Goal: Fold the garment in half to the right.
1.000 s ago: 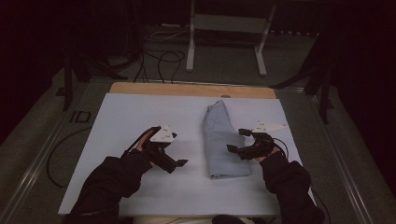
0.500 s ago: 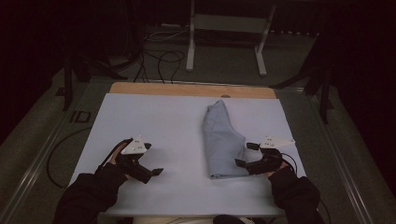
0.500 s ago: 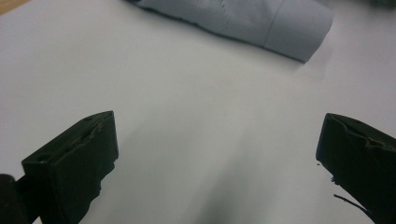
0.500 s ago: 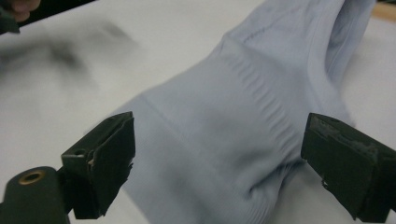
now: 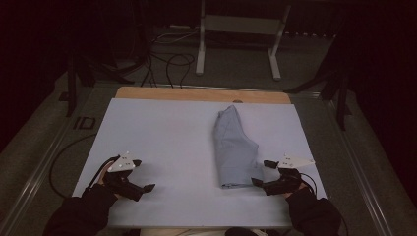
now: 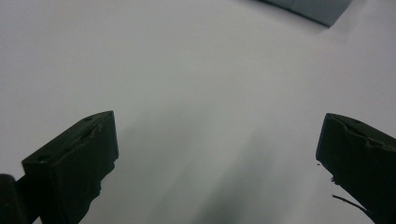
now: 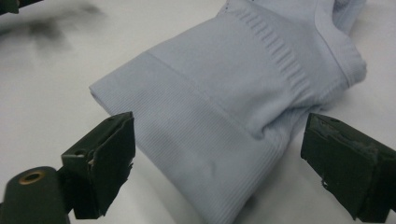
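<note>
Both hands have drawn back toward the person's side of the table since a second ago. The left gripper (image 5: 140,176) is now resting well to the left of the folded pale blue garment (image 5: 235,150), its jaws spread wide over bare white table (image 5: 162,128). The right gripper (image 5: 260,172) is sitting just beside the garment's near right corner, jaws also spread and holding nothing. In the right gripper view, the ribbed hem (image 7: 219,140) is lying directly ahead, between the two open jaws. To grip well, the right gripper is likely needing to slide forward low along the table, so the lower jaw is passing under all folded layers before closing.
</note>
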Demonstrator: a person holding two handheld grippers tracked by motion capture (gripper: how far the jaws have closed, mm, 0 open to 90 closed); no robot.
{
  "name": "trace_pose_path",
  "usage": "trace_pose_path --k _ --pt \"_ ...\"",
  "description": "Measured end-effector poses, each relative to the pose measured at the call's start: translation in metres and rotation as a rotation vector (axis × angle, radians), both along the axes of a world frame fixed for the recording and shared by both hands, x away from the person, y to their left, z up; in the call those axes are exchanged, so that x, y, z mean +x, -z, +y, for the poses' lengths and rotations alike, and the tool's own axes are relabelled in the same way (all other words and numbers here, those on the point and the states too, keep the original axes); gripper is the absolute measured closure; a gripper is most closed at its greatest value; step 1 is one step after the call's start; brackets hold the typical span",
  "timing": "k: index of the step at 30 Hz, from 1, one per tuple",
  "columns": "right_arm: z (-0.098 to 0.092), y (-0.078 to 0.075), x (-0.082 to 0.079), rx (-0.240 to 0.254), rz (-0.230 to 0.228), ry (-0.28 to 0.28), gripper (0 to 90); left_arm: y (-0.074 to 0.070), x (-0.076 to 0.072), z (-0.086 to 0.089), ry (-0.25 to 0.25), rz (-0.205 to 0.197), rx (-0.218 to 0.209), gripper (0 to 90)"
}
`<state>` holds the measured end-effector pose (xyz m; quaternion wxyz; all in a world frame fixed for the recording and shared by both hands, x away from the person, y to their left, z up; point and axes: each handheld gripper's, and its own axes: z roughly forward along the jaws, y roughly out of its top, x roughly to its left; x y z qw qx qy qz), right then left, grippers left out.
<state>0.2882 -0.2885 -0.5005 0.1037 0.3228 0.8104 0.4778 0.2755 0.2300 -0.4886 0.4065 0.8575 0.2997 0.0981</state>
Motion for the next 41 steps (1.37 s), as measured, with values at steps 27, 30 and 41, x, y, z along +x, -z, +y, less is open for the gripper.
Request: trace_pose_path --k 27,30,41 --pt "-0.022 0.014 -0.018 -0.034 -0.001 0.136 10.0 0.01 -0.027 0.053 -0.185 -0.03 0.007 0.2" --pt "-0.021 0.015 -0.017 -0.036 -0.002 0.131 10.0 0.01 -0.028 0.049 -0.186 -0.045 0.017 0.1" --pt "-0.021 0.016 -0.016 -0.042 0.002 0.126 10.0 0.008 -0.029 0.046 -0.19 -0.062 -0.007 0.1"
